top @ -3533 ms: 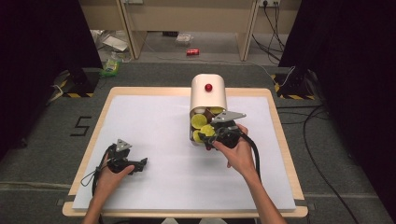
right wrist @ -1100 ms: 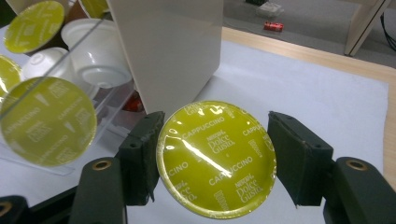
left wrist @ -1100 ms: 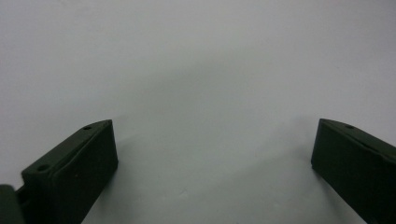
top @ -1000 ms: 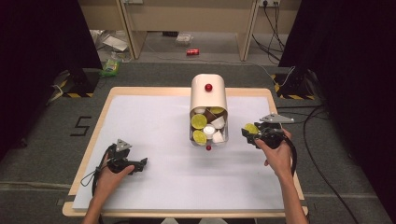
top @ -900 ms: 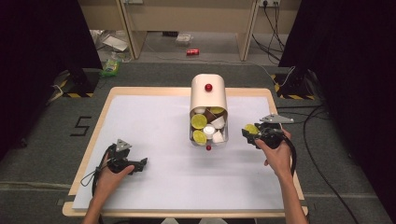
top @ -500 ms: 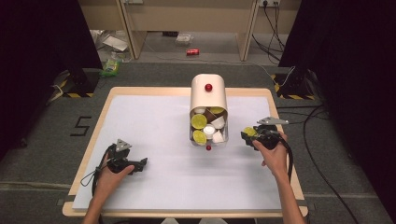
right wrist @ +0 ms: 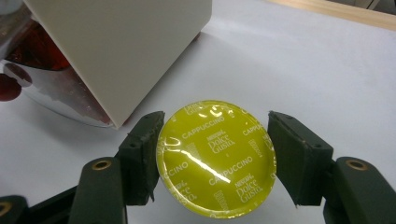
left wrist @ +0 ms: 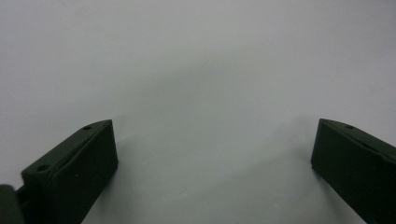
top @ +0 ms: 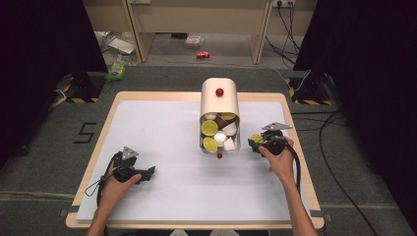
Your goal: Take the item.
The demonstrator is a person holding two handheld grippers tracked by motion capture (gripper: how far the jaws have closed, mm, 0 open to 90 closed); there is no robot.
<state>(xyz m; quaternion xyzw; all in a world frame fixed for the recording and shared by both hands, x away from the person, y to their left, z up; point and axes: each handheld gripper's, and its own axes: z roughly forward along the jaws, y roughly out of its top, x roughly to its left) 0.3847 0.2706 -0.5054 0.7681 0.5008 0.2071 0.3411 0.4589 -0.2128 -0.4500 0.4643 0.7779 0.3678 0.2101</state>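
We see a white-topped table (top: 162,128) with a cream, round-topped capsule dispenser (top: 219,105) lying near its middle, a red knob on its upper face and its open end turned toward the person. Inside that open end sit several coffee capsules (top: 210,129), some with yellow-green lids and some white, and a small red ball (top: 219,156) rests on the table just in front of the opening. To the right of the dispenser, the right gripper (top: 256,142) is held by the person's right hand (top: 280,160), and its jaws are closed around a yellow-green capsule (right wrist: 215,157). In the right gripper view we read "Cappuccino" and "Nescafé Dolce Gusto" on its foil lid, both jaws press against its rim, and the dispenser's cream wall stands just beyond it at upper left. The held capsule is near the dispenser's right side, low over the table. The left gripper (top: 142,173) rests at the table's near left, in the left hand (top: 118,184); in the left gripper view its jaws stand wide apart over bare white surface, with nothing between them.
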